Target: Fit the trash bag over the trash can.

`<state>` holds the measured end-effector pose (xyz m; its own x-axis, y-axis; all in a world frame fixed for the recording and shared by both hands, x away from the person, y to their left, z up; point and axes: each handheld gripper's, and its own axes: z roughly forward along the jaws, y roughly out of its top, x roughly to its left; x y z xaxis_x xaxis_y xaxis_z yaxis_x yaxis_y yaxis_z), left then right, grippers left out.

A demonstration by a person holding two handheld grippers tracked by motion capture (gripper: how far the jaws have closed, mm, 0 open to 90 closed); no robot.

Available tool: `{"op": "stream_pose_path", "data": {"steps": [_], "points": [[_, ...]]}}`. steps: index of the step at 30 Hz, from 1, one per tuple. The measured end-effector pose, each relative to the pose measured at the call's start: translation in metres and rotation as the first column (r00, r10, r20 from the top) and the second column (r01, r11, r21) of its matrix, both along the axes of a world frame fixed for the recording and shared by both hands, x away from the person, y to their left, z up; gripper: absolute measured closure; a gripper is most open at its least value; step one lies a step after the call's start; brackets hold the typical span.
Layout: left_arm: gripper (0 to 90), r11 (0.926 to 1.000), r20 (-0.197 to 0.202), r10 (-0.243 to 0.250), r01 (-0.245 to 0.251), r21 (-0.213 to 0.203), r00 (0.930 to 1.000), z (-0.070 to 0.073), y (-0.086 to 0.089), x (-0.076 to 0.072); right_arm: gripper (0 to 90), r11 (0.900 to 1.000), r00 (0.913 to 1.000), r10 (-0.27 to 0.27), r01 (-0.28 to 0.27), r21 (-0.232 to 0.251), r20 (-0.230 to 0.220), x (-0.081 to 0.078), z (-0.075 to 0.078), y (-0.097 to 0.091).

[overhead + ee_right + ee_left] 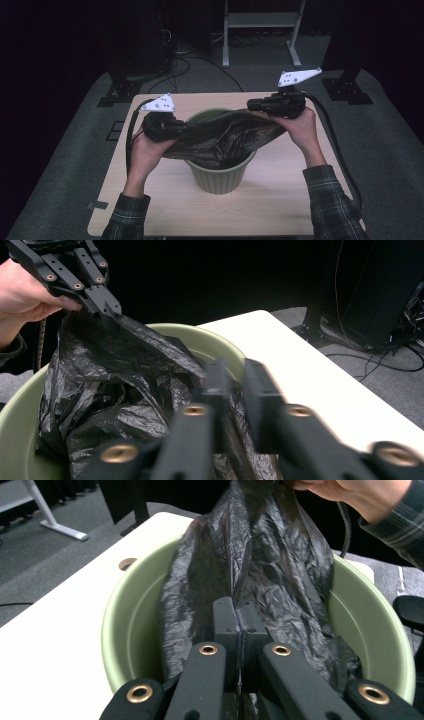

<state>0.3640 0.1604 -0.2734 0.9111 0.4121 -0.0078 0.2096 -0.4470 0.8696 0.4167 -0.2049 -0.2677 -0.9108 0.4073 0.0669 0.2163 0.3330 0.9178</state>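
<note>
— Two tongs work one black bag (225, 137) over the green bin (220, 177), mid-tabletop (280, 200) in the high view. Who holds what?

— Left tongs (184, 126) bite the bag's edge at the bin's nine o'clock rim; right tongs (250, 105) sit at about one o'clock, over the bag's far edge. The bag sags from both into the bin.

— And the left gripper view?

— Left tongs (239, 617) are clenched flat on a fold of bag (260, 565), the film pinched between the pads, inside the bin (130, 625).

— The right gripper view?

— Right tongs (231, 377) stand slightly parted. Plastic (120, 395) lies at them, but I can't tell whether the pads press it. The left tongs (107, 307) show at eleven o'clock, gripping the bag.

— How to do this step well, then?

— I'd judge: keep the left pinch firm, re-grip a single layer with the right, then draw the edges apart toward nine and three and fold them over the rim without tipping the bin.
</note>
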Motion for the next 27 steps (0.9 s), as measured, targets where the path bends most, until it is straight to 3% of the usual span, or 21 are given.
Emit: {"op": "stream_pose_path", "data": {"steps": [3, 9, 12, 17, 20, 23, 27], "points": [[89.9, 0.9996, 0.002, 0.021, -0.021, -0.020, 0.9998, 0.001, 0.004, 0.001, 66.2, 0.9999, 0.9999, 0.011, -0.011, -0.012, -0.009, 0.000, -0.002, 0.001], [89.9, 0.9977, -0.006, 0.050, -0.050, -0.046, 0.9987, 0.004, 0.013, 0.006, 61.9, 0.9989, 0.9998, 0.017, -0.018, -0.044, -0.014, -0.003, -0.009, -0.004], [89.9, 0.9966, -0.003, 0.063, -0.063, -0.053, 0.9980, 0.006, 0.019, 0.007, 65.6, 0.9981, 0.9999, 0.000, -0.001, -0.061, -0.014, -0.004, -0.012, -0.010], [89.9, 0.9933, 0.000, 0.089, -0.089, -0.074, 0.9960, 0.008, 0.030, 0.011, 82.6, 0.9977, 0.9996, -0.013, 0.011, -0.066, -0.026, -0.003, -0.016, -0.019], [89.9, 0.9920, 0.002, 0.101, -0.101, -0.076, 0.9949, 0.008, 0.036, 0.014, 82.7, 0.9966, 0.9993, -0.022, 0.019, -0.081, -0.029, -0.002, -0.019, -0.020], [89.8, 0.9904, 0.001, 0.115, -0.115, -0.077, 0.9933, 0.007, 0.042, 0.018, 89.8, 0.9960, 0.9994, -0.023, 0.021, -0.087, -0.025, 0.000, -0.021, -0.020], [89.9, 0.9893, -0.003, 0.125, -0.125, -0.075, 0.9921, 0.004, 0.044, 0.024, 89.9, 0.9958, 0.9987, -0.043, 0.041, -0.082, -0.028, 0.005, -0.023, -0.016]]}}
